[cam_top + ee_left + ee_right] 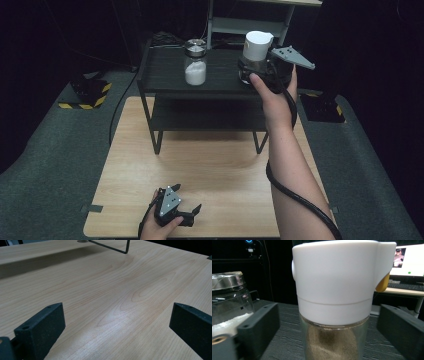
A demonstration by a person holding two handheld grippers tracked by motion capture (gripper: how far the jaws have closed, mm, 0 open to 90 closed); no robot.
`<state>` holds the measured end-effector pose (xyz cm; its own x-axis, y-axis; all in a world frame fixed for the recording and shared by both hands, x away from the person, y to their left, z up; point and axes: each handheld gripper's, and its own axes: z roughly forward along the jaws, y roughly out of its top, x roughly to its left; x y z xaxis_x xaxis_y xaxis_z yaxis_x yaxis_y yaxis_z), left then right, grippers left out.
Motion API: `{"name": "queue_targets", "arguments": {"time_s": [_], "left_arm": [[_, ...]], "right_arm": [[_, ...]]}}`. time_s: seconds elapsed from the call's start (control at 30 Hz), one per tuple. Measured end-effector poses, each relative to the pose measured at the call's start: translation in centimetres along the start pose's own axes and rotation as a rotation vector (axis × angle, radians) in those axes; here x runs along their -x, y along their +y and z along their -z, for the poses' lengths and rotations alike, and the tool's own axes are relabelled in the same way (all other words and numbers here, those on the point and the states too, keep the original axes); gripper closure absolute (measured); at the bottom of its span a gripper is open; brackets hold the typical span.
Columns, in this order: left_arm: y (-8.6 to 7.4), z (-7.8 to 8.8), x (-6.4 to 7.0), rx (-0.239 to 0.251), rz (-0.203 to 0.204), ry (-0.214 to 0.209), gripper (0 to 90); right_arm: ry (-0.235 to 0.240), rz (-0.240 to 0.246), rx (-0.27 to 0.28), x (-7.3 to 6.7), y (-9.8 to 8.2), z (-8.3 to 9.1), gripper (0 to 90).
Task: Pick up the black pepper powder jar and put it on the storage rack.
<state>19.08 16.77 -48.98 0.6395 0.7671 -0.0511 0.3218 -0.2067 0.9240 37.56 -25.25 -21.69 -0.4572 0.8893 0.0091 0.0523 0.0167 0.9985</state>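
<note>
A glass jar with a tall white lid (256,47) stands upright on the right side of the black shelf's top (220,82). It holds brown powder (332,345). My right gripper (255,70) is at the jar, and in the right gripper view its jaws (329,322) stand wide on either side of the glass with gaps on both sides, so it is open. My left gripper (187,198) rests low over the wooden table (215,165) near its front edge. It is open with only bare wood between its jaws (118,320).
A second glass jar with a metal lid (195,62) and white grains stands on the shelf's left part, beside my right gripper's left jaw (229,302). The shelf has a lower tier and thin legs (157,142) on the table. A monitor (409,260) glows behind.
</note>
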Motion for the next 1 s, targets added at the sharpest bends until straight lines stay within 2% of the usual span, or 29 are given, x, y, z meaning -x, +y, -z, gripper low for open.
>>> {"name": "queue_targets", "arguments": {"time_s": [0.23, 0.7, 0.9, 1.0], "left_arm": [[0.0, 0.0, 0.1, 0.000, -0.007, 0.002, 0.4], [-0.2, 0.0, 0.2, 0.011, -0.006, 0.003, 0.4], [-0.3, 0.1, 0.1, 0.019, 0.009, 0.007, 0.4], [-0.3, 0.1, 0.2, 0.017, 0.001, 0.007, 0.4]], "right_arm": [[0.012, 0.003, 0.017, 0.3, -0.8, 0.9, 0.2], [0.077, 0.006, 0.049, 1.1, -3.1, 3.8, 0.2], [0.130, 0.016, 0.078, 1.5, -4.7, 5.6, 0.2], [0.155, 0.026, 0.087, 1.5, -5.3, 6.4, 0.2]]}}
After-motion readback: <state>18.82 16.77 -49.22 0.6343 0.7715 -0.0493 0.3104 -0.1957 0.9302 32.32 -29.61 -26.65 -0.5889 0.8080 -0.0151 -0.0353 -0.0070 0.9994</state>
